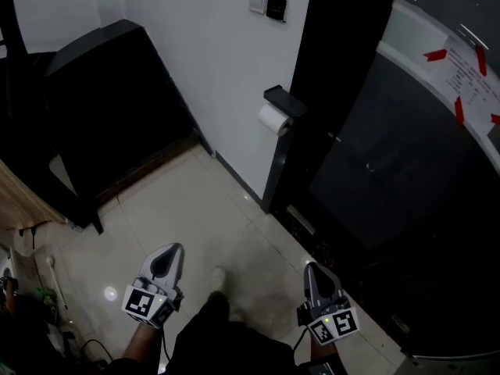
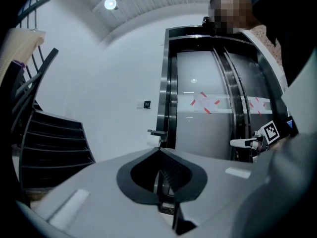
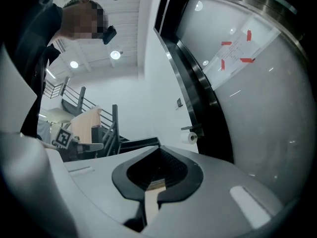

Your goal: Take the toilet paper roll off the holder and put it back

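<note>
Far from holder (image 1: 283,100) | toilet paper roll (image 1: 273,119) sat mounted | left tool (image 1: 173,249), right tool (image 1: 311,266) pressed together, empty: nothing reachable yet

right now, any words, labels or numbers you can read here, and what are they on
No text can be read in any view.
Sheet taped with red strips on the curved glass door: print too small to read.
Wall panel: no readable marking.
Square markers on the left tool and right tool: black-and-white patterns, no letters.
</note>
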A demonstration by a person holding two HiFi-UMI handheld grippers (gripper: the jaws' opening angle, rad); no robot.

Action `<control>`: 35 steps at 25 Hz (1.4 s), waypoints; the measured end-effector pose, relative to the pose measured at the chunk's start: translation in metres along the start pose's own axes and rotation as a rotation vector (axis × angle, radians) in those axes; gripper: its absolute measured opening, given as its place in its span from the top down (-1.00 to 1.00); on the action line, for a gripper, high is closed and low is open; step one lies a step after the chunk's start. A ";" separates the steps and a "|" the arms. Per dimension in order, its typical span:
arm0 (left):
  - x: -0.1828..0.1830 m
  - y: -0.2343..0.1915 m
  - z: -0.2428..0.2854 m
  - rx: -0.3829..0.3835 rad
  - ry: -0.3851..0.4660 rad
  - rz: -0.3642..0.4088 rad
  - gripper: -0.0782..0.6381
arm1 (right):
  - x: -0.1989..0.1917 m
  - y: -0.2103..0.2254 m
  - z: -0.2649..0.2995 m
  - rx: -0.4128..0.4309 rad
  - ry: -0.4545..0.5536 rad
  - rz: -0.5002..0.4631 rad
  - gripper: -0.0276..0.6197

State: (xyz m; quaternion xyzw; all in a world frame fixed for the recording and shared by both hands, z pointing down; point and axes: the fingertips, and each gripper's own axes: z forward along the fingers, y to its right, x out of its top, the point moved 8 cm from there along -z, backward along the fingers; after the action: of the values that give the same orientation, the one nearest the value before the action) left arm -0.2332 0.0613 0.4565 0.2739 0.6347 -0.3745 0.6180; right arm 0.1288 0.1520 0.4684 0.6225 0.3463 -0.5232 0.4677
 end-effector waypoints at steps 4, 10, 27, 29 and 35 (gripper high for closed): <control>0.006 -0.011 0.041 -0.050 0.010 -0.004 0.78 | 0.006 0.014 0.017 -0.044 0.022 -0.021 0.87; 0.022 -0.038 0.103 -0.107 0.044 0.003 0.78 | 0.012 0.034 0.067 -0.093 0.037 -0.036 0.87; 0.025 -0.104 0.248 -0.283 0.047 0.016 0.78 | 0.038 0.063 0.148 -0.261 0.034 -0.090 0.87; 0.029 -0.104 0.260 -0.309 0.030 0.010 0.78 | 0.037 0.064 0.160 -0.271 0.034 -0.088 0.87; 0.023 -0.115 0.289 -0.308 -0.001 0.025 0.78 | 0.028 0.074 0.183 -0.246 0.003 -0.045 0.87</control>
State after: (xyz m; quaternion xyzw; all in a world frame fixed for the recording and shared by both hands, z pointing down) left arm -0.1609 -0.2424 0.4621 0.1837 0.6807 -0.2653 0.6576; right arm 0.1429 -0.0468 0.4550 0.5534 0.4226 -0.4860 0.5282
